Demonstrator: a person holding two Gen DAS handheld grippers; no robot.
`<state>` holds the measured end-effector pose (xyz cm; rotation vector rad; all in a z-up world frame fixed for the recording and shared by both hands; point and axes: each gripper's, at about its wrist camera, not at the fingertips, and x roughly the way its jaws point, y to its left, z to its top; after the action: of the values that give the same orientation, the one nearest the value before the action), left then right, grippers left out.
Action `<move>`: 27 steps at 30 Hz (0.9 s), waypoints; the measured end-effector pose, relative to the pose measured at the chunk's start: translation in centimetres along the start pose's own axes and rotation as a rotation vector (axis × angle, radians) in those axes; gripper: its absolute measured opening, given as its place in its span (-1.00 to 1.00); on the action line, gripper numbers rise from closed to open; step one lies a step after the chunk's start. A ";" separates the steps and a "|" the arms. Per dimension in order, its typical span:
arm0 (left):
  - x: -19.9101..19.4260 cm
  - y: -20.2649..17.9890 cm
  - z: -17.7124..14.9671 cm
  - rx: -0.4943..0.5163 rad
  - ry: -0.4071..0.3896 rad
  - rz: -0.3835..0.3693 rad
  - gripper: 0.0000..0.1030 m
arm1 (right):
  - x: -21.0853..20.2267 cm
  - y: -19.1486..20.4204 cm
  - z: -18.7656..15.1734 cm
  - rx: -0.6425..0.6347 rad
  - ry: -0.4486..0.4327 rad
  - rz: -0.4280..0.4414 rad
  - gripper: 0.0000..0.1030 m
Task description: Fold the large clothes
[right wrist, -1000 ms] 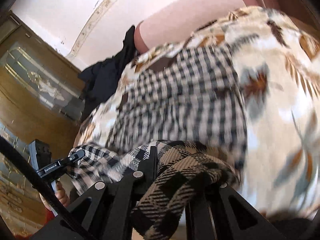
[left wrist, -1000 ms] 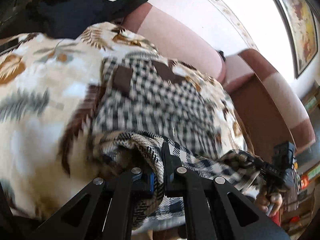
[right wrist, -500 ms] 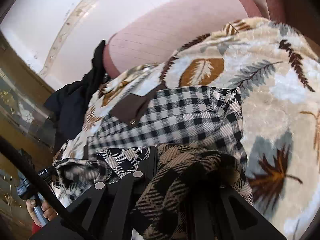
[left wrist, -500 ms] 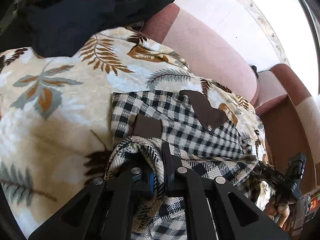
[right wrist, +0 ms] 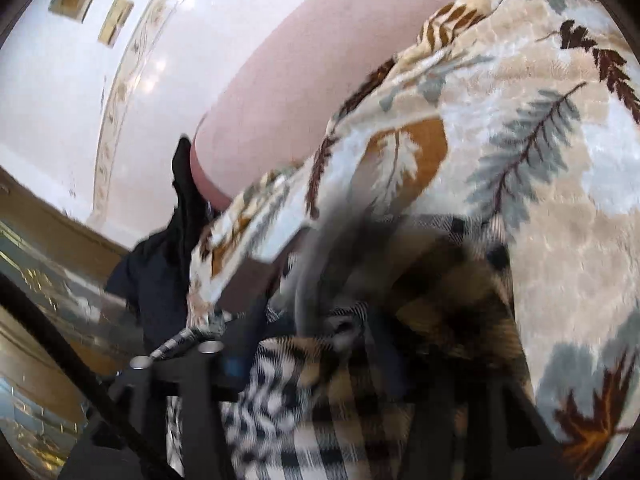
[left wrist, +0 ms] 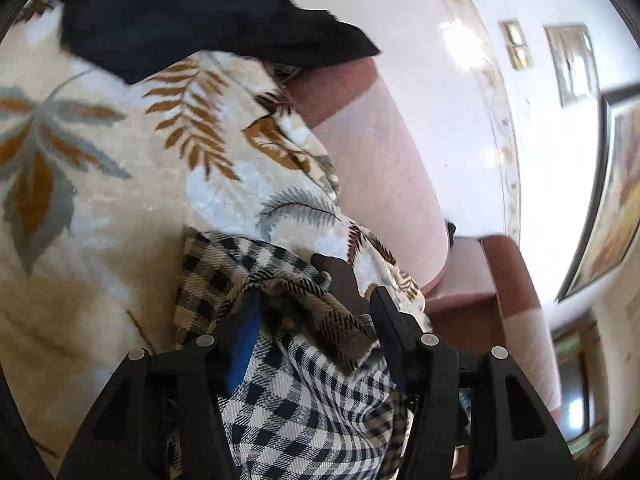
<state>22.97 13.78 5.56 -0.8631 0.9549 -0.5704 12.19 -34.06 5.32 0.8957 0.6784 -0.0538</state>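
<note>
— Both tongs, your left gripper [left wrist: 316, 304] and right gripper [right wrist: 320, 344], have just been opening; the checked shirt [left wrist: 304, 400] lies loose between the jaws.

— Where's it resting?

— On the leaf-print blanket [left wrist: 100, 184] over the pink sofa [left wrist: 384, 168], near dark clothing [left wrist: 192, 12].

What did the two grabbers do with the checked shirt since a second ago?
Both carried the checked shirt forward over itself, then their jaws have just been opening: the left gripper has let go, cloth loose between its fingers. The right gripper's view is blurred. The leafy blanket stayed put.
</note>
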 end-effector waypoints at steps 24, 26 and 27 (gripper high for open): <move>5.9 -1.8 -1.5 0.432 0.043 0.438 -0.19 | -0.1 5.7 -4.1 -0.292 0.041 -0.148 0.21; 6.6 -1.5 -1.3 0.440 0.053 0.511 -0.90 | -0.5 5.8 -4.1 -0.301 0.029 -0.160 0.21; 6.4 -1.4 -1.0 0.421 0.040 0.515 -0.90 | -0.9 5.8 -3.9 -0.299 0.015 -0.165 0.21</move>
<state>25.10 7.85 3.43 -0.2126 0.9987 -0.3225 11.27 -27.72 8.18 0.5523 0.7504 -0.0900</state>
